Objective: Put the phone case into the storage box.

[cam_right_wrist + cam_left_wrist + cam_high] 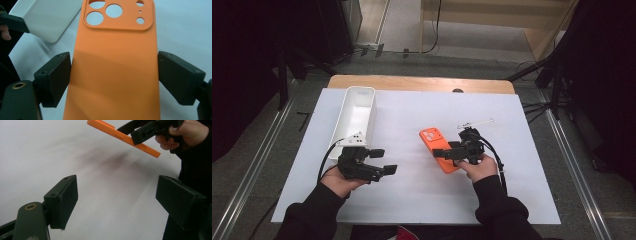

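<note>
Orange silicone phone case (113,72) clamped flat between right gripper (113,77) pads, camera cutouts at far end; left gripper (117,200) released, holding nothing.

Matt rubber, gloss plastic, paper, wood

The orange case (113,72) looks like smooth, matt, rubbery plastic; the white bin (355,116) is glossy hard plastic; the jaw pads (65,200) are black, dull and slightly grainy; white paper-like sheet (412,200) covers a wooden table (422,83).
</note>
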`<move>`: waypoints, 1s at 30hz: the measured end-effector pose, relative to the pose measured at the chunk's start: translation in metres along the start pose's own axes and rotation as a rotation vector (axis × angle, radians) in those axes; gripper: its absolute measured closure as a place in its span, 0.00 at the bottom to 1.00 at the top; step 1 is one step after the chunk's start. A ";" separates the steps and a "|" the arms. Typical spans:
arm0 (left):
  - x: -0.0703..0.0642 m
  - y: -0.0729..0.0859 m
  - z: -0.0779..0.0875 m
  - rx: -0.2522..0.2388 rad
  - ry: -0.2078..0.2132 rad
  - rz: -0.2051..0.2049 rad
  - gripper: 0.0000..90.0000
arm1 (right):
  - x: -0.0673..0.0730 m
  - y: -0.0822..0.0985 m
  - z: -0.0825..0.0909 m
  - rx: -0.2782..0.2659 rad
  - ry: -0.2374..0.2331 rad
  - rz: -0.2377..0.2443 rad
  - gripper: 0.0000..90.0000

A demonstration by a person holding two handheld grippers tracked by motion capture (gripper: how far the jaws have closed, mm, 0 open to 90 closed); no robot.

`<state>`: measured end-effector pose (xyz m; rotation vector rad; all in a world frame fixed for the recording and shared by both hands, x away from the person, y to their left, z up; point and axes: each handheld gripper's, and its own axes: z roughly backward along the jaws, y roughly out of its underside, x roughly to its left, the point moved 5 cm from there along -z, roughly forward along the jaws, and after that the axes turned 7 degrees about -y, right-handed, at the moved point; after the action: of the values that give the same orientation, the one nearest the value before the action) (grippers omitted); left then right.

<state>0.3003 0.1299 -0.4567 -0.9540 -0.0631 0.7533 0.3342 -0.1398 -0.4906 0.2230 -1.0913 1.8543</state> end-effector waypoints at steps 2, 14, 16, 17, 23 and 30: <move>0.000 -0.003 -0.002 0.009 0.000 0.011 0.20 | -0.001 0.001 0.001 -0.006 0.002 -0.004 0.15; 0.000 -0.026 -0.016 0.012 -0.017 0.054 0.20 | -0.003 0.002 -0.002 -0.039 0.017 -0.020 0.16; 0.002 -0.029 -0.019 0.013 -0.022 0.059 0.20 | -0.003 0.002 -0.003 -0.040 0.018 -0.022 0.15; 0.003 -0.031 -0.020 0.013 -0.028 0.060 0.20 | -0.003 0.002 -0.003 -0.043 0.018 -0.024 0.15; 0.008 -0.040 -0.028 0.019 -0.045 0.076 0.20 | -0.004 -0.002 -0.007 -0.053 0.022 -0.029 0.16; 0.012 -0.056 -0.036 0.012 -0.046 0.108 0.20 | -0.007 -0.006 -0.012 -0.073 0.032 -0.046 0.15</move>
<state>0.3530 0.0921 -0.4391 -0.9338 -0.0471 0.8746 0.3463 -0.1338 -0.4982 0.1746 -1.1208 1.7683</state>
